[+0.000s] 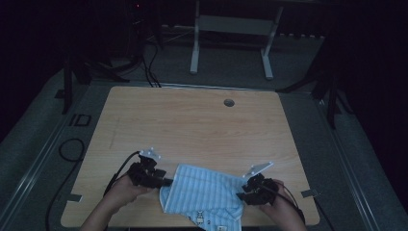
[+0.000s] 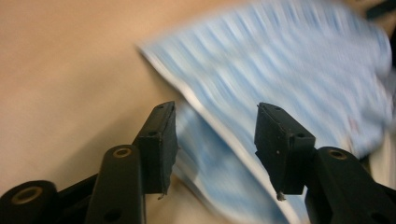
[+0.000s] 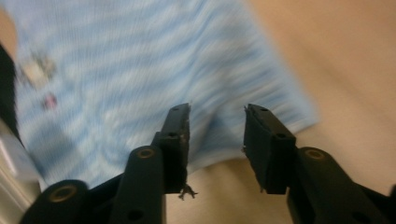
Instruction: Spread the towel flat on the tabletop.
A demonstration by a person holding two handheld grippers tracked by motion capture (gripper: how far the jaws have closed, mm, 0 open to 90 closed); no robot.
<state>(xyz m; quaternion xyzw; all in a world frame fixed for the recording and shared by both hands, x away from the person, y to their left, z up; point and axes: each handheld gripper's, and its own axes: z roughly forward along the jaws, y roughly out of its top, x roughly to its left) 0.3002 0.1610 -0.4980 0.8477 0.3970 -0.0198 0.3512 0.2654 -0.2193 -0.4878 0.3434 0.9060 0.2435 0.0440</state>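
A light blue striped cloth (image 1: pixel 204 192) lies crumpled near the front edge of the wooden table (image 1: pixel 192 120), with a small printed patch near its front. My left gripper (image 1: pixel 166 181) sits at the cloth's left edge. In the left gripper view its jaws stand open (image 2: pixel 215 140) with the cloth's hemmed edge (image 2: pixel 219 135) lying between them. My right gripper (image 1: pixel 243 191) is at the cloth's right edge. Its jaws are open too (image 3: pixel 216 140), astride the cloth's border (image 3: pixel 215 126). Both gripper views are blurred.
A round cable hole (image 1: pixel 228 102) sits near the table's far edge. A white desk frame (image 1: pixel 231 38) stands on the floor beyond. Black cables (image 1: pixel 72 154) trail on the floor to the left. The far half of the tabletop is bare wood.
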